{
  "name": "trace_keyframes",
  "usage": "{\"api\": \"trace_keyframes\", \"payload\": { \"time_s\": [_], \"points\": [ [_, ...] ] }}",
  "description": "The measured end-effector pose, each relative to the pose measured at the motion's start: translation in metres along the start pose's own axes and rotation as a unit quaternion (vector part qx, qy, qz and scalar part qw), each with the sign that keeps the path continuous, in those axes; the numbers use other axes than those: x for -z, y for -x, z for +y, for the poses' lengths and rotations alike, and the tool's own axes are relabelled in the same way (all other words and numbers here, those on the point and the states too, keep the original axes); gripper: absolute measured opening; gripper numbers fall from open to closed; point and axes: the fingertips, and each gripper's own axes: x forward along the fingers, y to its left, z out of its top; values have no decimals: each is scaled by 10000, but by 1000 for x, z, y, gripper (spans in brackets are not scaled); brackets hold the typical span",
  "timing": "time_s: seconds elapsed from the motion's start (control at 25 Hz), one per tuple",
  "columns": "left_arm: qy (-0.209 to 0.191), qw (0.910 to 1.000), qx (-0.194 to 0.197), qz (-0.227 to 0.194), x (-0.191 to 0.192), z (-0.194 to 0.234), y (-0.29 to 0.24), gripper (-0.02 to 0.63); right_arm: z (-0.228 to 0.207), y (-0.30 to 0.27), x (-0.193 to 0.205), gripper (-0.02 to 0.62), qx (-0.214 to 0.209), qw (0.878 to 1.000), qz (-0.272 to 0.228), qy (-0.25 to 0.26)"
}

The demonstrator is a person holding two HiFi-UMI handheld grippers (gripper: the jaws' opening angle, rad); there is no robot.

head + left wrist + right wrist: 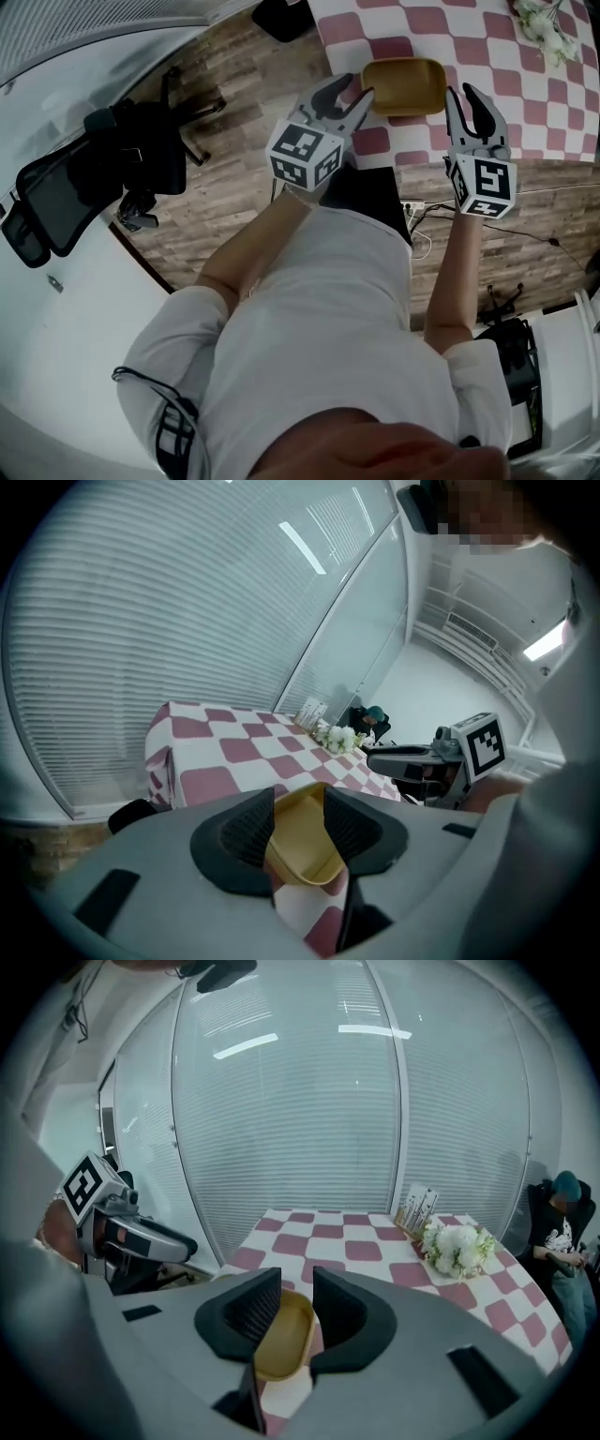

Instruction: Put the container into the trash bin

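Glass-walled room with slatted blinds, wood-patterned floor (244, 84) underfoot, black office chair (112, 159) off to the left. Ahead, a surface (525, 56) under a red-and-white checked cloth, with white flowers (548, 23) towards its far right corner, well apart from the work.

At the near edge, about midway along: a shallow yellow container (405, 86), open side up, apparently empty, lying flat on the cloth. Probably left there within easy reach of both hands.

Flanked by the left gripper (358, 85) just beside its left end and the right gripper (461, 92) just beside its right end, both pointing forward and down. Likely so placed for a hold from two sides, better for keeping a wide, shallow dish level on the lift.

Jaws of both spread, pinching nothing. Container visible through the gap in each gripper view, yet with no pad pressing on it.

Trash bin not to be made out with certainty in any view. Task judged barely begun, with the container not yet gripped and resting on the surface.
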Motion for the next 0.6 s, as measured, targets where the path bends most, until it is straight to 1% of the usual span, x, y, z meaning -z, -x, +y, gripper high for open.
{"api": "trace_keyframes", "payload": {
  "time_s": [0.16, 0.32, 0.6],
  "points": [
    [106, 9998, -23, 189, 21, 7, -18, 164, -7, -17, 31, 119, 8, 9995, 306, -96],
    [278, 9991, -136, 275, 40, 16, -31, 170, -12, -32, 59, 133, 14, 9984, 516, -218],
    [587, 9971, -312, 381, 64, 28, -46, 181, -12, -52, 87, 141, -124, 9972, 684, -267]
  ]
}}
